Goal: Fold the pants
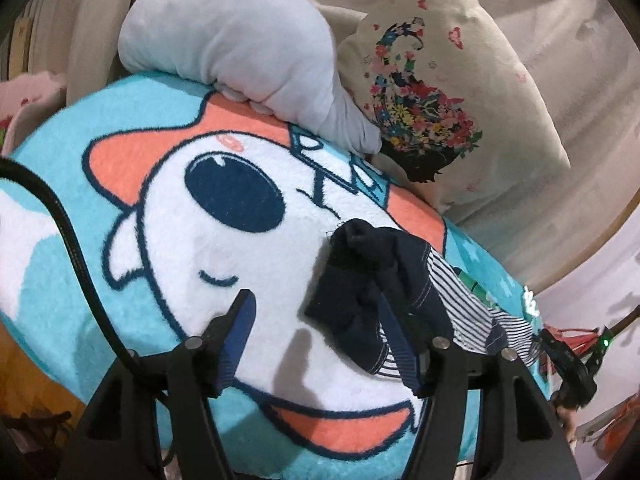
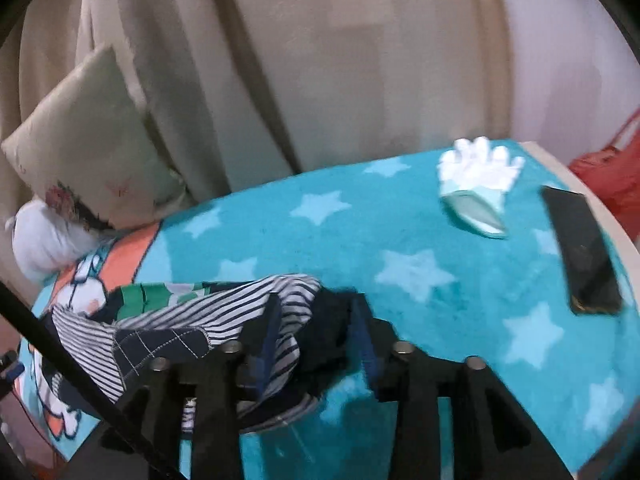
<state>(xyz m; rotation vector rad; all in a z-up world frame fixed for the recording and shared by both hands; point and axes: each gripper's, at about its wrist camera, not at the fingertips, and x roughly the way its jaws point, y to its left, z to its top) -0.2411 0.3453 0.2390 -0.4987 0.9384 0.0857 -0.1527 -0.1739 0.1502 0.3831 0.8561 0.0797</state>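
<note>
The small pants are navy with a striped lining. They lie stretched over a turquoise cartoon blanket. My left gripper stands open; the pants' navy end hangs over its right finger, and its left finger is bare. In the right wrist view the pants run leftward from my right gripper. Its jaws stand apart with navy and striped cloth bunched between them. Whether they pinch the cloth I cannot tell.
A grey plush pillow and a floral cushion lean at the blanket's far side. A white glove and a black phone lie on the starred blanket. A black cable crosses the left.
</note>
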